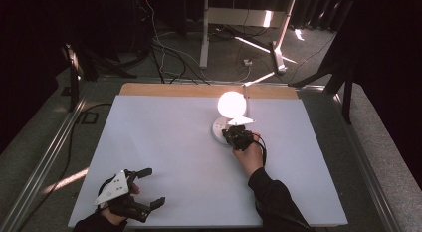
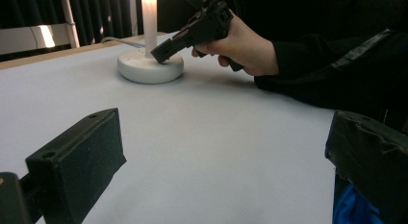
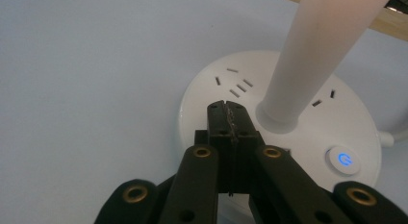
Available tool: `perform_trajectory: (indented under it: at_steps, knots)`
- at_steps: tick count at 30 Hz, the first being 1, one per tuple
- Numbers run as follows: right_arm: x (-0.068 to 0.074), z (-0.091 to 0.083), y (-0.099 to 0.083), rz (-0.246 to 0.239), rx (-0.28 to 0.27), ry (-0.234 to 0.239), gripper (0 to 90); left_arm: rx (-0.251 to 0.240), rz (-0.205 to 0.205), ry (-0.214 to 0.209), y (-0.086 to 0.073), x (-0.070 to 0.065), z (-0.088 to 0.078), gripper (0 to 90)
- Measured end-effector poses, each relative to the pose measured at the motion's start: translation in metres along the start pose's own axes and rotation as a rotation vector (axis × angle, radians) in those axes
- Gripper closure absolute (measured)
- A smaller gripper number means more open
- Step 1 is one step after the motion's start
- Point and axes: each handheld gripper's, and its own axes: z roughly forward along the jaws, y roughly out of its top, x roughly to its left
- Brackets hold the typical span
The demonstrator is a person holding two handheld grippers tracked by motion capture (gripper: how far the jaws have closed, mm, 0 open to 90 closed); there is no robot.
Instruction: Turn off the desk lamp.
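Note:
A white lamp with a glowing round shade (image 1: 232,103) stands on a round white base (image 1: 218,127) at the back middle of the table. The base (image 3: 207,96) carries socket slots (image 3: 235,84), an upright stem (image 3: 312,56) and a power button (image 3: 343,160) lit blue. My right gripper (image 3: 227,111) is shut with nothing between its jaws, and its tips rest on the base just left of the stem. From the left gripper view, that right gripper (image 2: 161,53) touches the base (image 2: 144,72). My left gripper (image 1: 152,188) lies open near the front left corner, empty (image 2: 223,137).
A white mat (image 1: 169,142) covers the table, with a wooden strip (image 1: 199,89) along the far edge. The lamp's cable (image 1: 247,92) runs off the back. Metal rails (image 1: 45,157) flank the table. A white stand (image 1: 204,38) and floor cables lie beyond.

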Motion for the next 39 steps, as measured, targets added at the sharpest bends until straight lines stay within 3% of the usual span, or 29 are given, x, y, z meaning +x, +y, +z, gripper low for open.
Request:
perform_trajectory:
  at_steps: [20, 39]
  knots:
    - [0.0, -0.012, 0.01, -0.001, -0.025, -0.001, 90.0, -0.004, -0.004, 0.003, 0.0, 0.0, 0.0, 0.6]
    - [0.0, -0.001, 0.001, 0.005, 0.003, -0.002, 90.0, -0.004, -0.004, 0.003, 0.0, 0.001, 0.0, 0.6]
